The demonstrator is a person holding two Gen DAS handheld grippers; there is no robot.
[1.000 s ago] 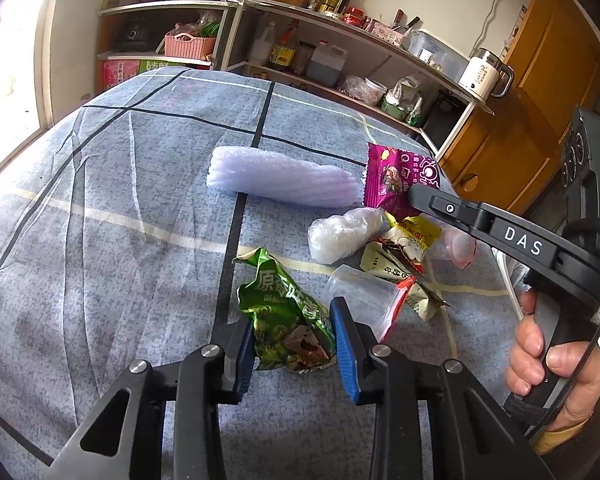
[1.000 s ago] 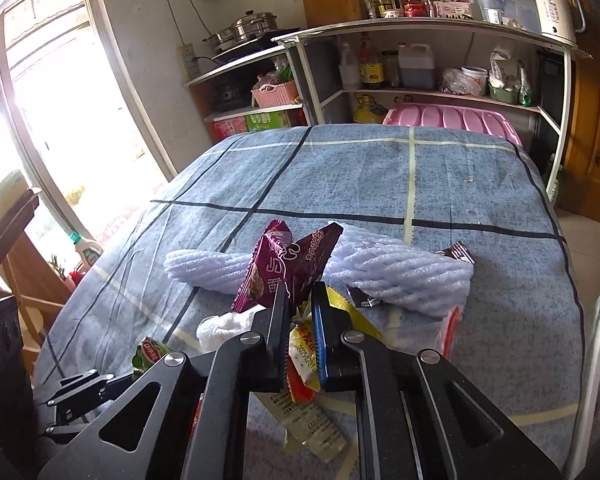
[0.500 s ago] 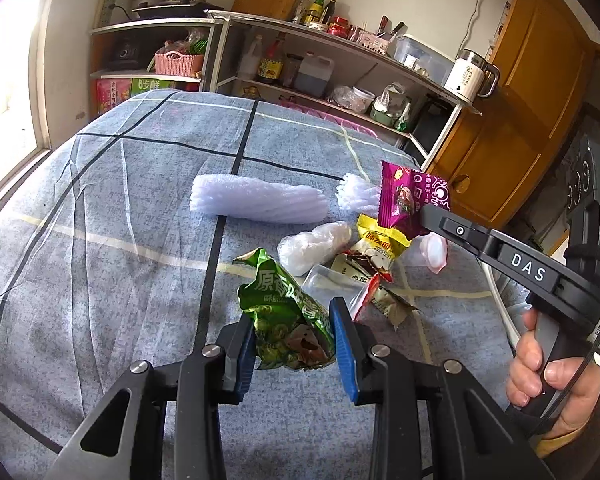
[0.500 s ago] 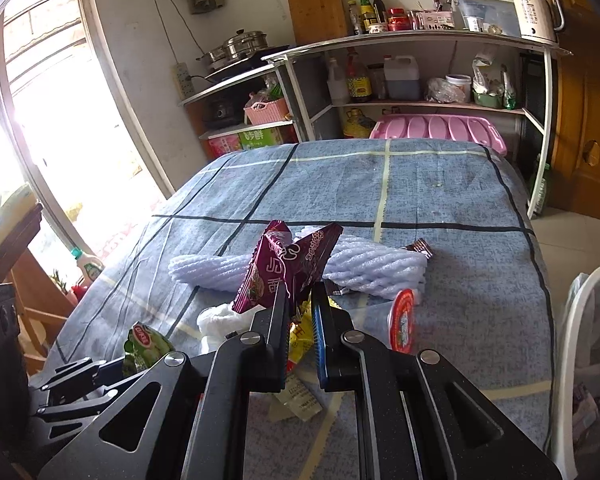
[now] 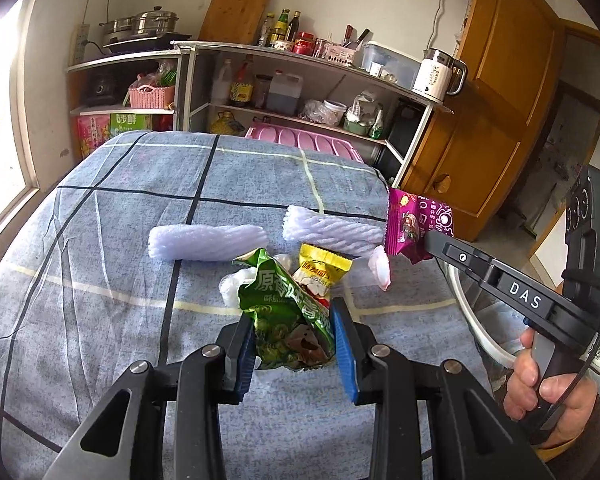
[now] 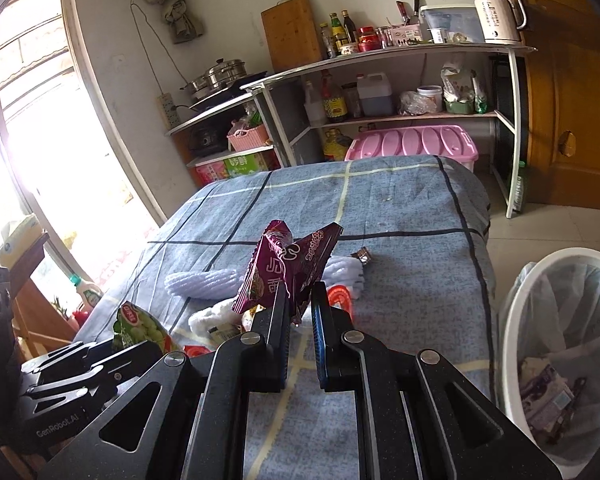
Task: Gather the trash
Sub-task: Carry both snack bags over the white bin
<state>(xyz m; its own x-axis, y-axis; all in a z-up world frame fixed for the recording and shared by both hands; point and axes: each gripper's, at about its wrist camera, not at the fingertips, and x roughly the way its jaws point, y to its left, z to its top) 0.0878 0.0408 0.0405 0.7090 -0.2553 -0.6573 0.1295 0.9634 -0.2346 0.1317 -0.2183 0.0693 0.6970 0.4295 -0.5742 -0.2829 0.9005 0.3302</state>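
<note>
Both grippers carry litter above the checked worktop (image 5: 100,264): the left gripper (image 5: 294,340) pinches a green wrapper (image 5: 284,312), the right gripper (image 6: 300,312) a purple wrapper (image 6: 284,268). With the lined bin (image 6: 512,320) just right of the worktop, each pinch should probably stay firm until the wrapper hangs squarely over the rim.

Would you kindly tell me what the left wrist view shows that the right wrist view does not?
Only the left wrist view: the person's hand on the right claw's handle, and the yellow snack packet.

Only the right wrist view: the white bin, lined with a bag, beside the table.

Both: the left claw shut on the green wrapper, the right claw shut on the purple wrapper, foam sleeves, the blue checked cloth.
</note>
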